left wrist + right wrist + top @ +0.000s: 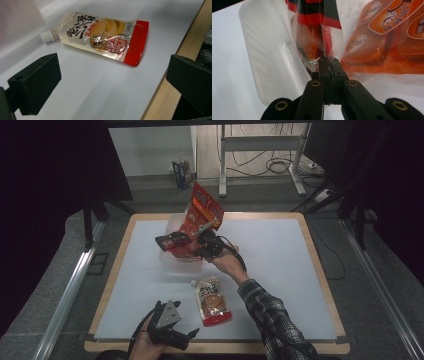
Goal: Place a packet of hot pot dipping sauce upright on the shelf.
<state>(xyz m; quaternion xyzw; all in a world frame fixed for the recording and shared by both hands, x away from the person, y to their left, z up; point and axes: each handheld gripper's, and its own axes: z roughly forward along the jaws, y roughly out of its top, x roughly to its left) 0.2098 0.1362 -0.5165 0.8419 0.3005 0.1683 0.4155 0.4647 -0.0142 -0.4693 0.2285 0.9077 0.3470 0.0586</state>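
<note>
While the table (280, 270) carries a clear tub (172, 257) near its far middle, the right gripper (192, 242) holds a red snack bag (200, 215) tilted over that tub, jaws clamped tight on the bag's clear edge (322, 53). Nearer the front lies a spouted pouch (212, 302), flat, cap pointing away. Beside it, the left gripper (167, 327) rests with jaws wide apart, holding nothing.
</note>
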